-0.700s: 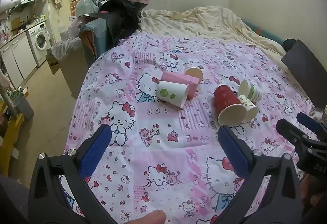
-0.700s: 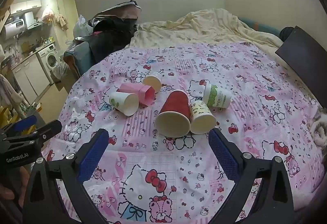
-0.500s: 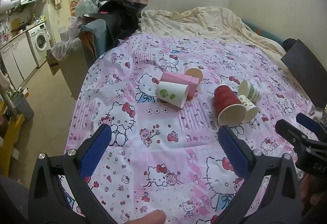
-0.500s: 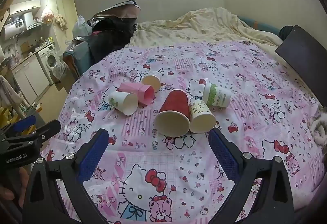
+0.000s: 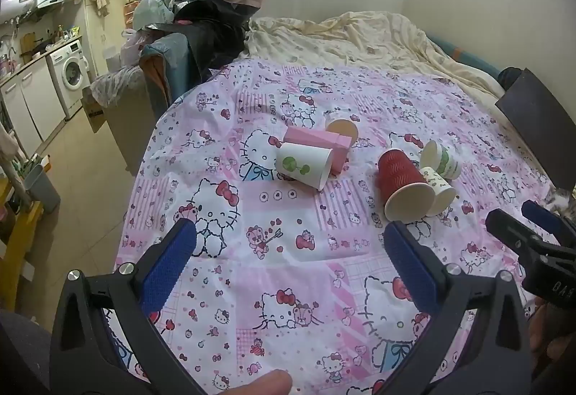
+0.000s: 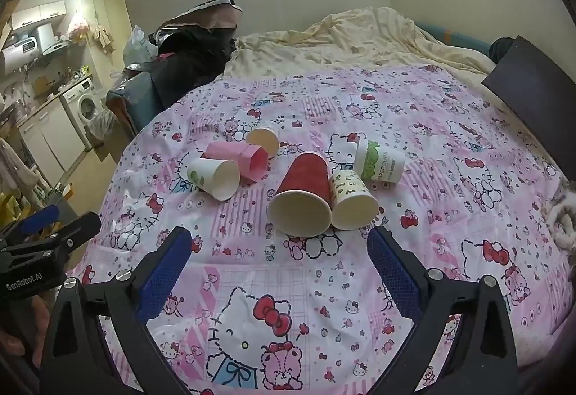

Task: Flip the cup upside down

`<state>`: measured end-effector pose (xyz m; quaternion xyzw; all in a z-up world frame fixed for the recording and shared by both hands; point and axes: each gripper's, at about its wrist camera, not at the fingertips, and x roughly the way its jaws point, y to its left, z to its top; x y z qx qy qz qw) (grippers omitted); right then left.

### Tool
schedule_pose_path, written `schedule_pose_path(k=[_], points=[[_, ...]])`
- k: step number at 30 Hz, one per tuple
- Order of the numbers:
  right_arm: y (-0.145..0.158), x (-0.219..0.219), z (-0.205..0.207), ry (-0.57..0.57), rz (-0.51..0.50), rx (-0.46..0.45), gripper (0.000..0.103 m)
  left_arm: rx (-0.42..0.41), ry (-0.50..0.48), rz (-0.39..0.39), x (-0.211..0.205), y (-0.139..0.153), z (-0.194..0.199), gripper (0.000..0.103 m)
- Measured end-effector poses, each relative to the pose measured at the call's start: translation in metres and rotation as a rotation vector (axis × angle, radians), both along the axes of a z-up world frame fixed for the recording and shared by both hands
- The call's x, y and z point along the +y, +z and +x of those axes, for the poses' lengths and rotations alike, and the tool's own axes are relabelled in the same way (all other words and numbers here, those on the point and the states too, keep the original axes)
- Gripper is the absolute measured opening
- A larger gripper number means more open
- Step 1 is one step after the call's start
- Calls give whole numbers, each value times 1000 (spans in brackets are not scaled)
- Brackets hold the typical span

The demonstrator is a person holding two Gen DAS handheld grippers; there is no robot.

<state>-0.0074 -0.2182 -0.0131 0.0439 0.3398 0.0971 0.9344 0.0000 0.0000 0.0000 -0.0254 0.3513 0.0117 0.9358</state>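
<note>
Several paper cups lie on their sides on the pink Hello Kitty sheet (image 6: 288,287). A red ribbed cup (image 6: 304,191) (image 5: 403,184) lies with its mouth toward me, touching a small cream patterned cup (image 6: 351,202) (image 5: 437,188). Behind them lie a green-and-white cup (image 6: 378,166) (image 5: 441,161), a white cup with green dots (image 6: 214,177) (image 5: 304,164), a pink cup (image 6: 239,159) (image 5: 318,143) and a tan cup (image 6: 264,139) (image 5: 342,128). My left gripper (image 5: 288,261) and right gripper (image 6: 279,265) are open, empty, short of the cups.
A cream duvet (image 6: 360,38) lies bunched at the bed's far end. A dark board (image 6: 532,89) stands at the right edge. A chair piled with bags and clothes (image 5: 201,35) stands left of the bed, with kitchen units and a washing machine (image 5: 72,78) beyond.
The right gripper has drifted slightly forward toward the red cup. The left gripper has barely moved. The cups have not moved.
</note>
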Motion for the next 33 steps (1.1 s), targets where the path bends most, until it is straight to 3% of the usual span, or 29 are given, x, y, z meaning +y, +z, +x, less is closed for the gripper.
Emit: schedule_pose_path(k=[33], points=[[3,-2,-1,-10,-2,-9,100,5,0,0,2,-1,-4,103]])
